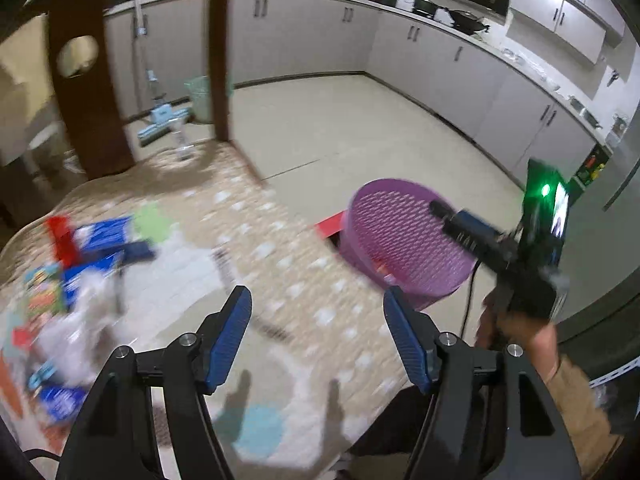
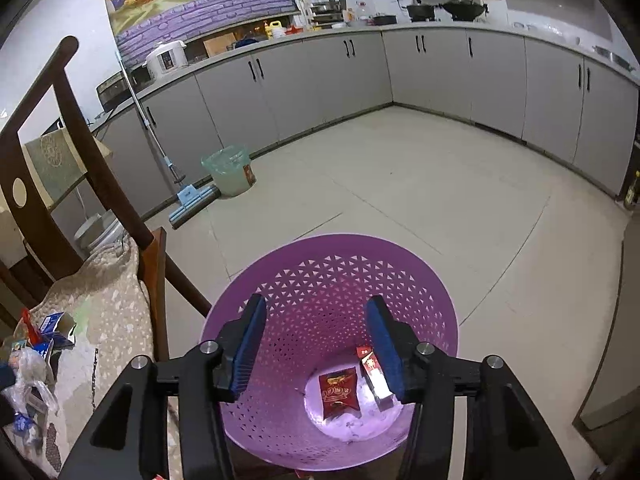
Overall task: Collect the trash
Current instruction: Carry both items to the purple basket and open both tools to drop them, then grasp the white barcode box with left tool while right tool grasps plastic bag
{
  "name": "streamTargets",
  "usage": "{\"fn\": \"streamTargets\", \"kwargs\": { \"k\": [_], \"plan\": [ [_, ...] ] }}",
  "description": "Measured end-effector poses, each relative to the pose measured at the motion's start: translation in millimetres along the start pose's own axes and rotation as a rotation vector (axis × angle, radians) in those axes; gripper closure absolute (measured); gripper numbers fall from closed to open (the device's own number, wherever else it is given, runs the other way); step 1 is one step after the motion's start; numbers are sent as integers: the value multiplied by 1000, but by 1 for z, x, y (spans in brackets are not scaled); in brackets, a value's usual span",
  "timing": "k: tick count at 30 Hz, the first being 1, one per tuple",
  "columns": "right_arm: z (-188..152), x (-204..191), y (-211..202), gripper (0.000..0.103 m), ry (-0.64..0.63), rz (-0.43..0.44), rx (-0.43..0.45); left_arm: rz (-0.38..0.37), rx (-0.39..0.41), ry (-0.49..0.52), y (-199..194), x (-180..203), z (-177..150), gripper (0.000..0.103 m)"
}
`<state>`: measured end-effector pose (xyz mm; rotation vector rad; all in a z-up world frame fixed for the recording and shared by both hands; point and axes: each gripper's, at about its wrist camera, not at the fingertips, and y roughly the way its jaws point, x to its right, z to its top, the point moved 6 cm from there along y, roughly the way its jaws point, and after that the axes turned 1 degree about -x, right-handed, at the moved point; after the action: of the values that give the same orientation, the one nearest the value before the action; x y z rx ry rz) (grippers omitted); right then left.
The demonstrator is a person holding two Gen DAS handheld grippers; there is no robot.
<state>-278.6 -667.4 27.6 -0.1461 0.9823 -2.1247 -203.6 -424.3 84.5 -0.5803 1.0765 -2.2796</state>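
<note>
risk: next piece could be dropped beside the purple basket (image 2: 332,280) if let go w/o being lined up over the rim; trash pile (image 1: 68,276) is blurred, so a bad grab is likely.
left tool (image 1: 318,336): pads apart, nothing held; pile off to its left on the cloth-covered desk (image 1: 280,272).
right tool (image 2: 316,346): pads apart, empty, over basket; red packet (image 2: 338,396) & red box (image 2: 374,376) seen lying inside, below it.
</note>
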Motion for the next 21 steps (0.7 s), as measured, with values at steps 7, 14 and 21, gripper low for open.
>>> {"fn": "streamTargets", "kwargs": {
  "k": [7, 14, 21],
  "plan": [
    [-8, -23, -21, 45, -40, -27, 49, 160, 29, -80, -57, -72, -56, 35],
    [-28, -56, -49, 43, -156, -41, 94, 282, 47, -305, -99, -169, -107, 34],
    [-40, -99, -67, 34, -220, 104, 38, 369, 53, -477, -118, -248, -146, 34]
  ]
}}
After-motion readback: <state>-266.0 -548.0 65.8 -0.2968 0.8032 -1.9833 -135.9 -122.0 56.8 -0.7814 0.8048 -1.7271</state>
